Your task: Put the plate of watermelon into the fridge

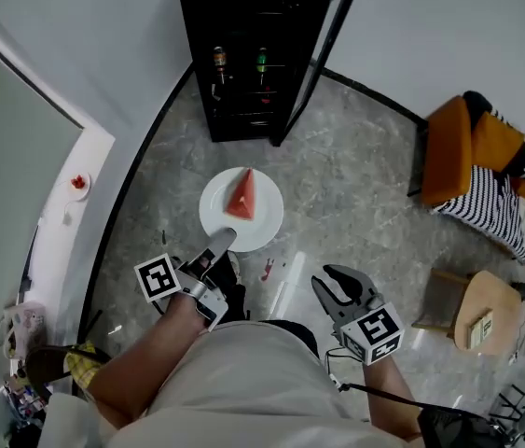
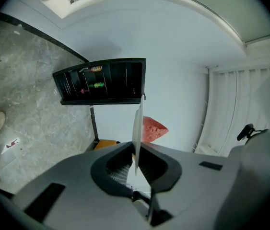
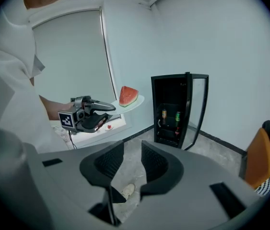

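Note:
A white plate (image 1: 262, 227) carrying a red watermelon wedge (image 1: 241, 194) is held over the grey floor, in front of the black fridge (image 1: 243, 82). My left gripper (image 1: 217, 245) is shut on the plate's near rim. In the left gripper view the plate (image 2: 137, 123) stands edge-on between the jaws, with the wedge (image 2: 153, 129) to its right and the fridge (image 2: 101, 80) beyond. The fridge door (image 1: 325, 49) hangs open to the right. My right gripper (image 1: 337, 289) is lower right, open and empty. Its own view shows the left gripper (image 3: 107, 108), the plate (image 3: 135, 102) and the fridge (image 3: 178, 109).
Two bottles (image 1: 218, 61) (image 1: 262, 62) stand on a fridge shelf. An orange chair (image 1: 462, 147) with striped cloth is at the right wall, and a small round wooden stool (image 1: 486, 320) sits below it. A white sill (image 1: 66, 213) with a small red item runs along the left.

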Motion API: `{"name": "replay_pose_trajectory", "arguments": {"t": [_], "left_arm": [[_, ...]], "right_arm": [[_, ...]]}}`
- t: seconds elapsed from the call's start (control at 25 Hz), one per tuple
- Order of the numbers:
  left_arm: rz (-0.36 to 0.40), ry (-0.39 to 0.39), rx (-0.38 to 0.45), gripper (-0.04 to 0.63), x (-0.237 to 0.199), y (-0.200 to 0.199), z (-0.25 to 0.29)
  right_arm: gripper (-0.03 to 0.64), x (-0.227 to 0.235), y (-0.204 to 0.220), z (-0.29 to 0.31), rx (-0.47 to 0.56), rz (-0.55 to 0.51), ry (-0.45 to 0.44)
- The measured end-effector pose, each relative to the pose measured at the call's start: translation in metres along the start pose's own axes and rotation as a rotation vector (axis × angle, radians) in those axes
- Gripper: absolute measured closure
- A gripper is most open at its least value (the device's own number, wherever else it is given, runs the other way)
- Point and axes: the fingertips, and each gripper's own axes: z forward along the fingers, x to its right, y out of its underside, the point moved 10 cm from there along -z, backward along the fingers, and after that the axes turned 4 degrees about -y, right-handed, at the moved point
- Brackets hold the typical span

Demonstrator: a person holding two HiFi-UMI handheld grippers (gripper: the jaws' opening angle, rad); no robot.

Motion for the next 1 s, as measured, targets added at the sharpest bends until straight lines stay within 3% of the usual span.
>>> {"name": "replay_pose_trajectory", "arguments": {"t": [0.32,0.6,0.8,1.0], "left_arm": [[0.007,-0.014,-0.013,0.563,-0.003,-0.104,0.06],[-0.032,-0.052,0.067,0.563,-0.027,-0.213,0.183],[-0.004,-0.02,0.094,0.563,-0.024,-0.226,0.205],[-0.038,-0.055,0.158,0.563,-0.05,-0.296,0.306]], "right_arm": [[0.493,0.044,-0.076,0.087,0.006,-0.047,-0.013],[0.492,0.169,-0.139,0.178,-0.04,-0.059,-0.086],[0.492,0.177,-0.153,0.178,-0.013,-0.12,-0.106],[0.492,0.27,-0.191,0.223,-0.068,-0.126,-0.163]]}}
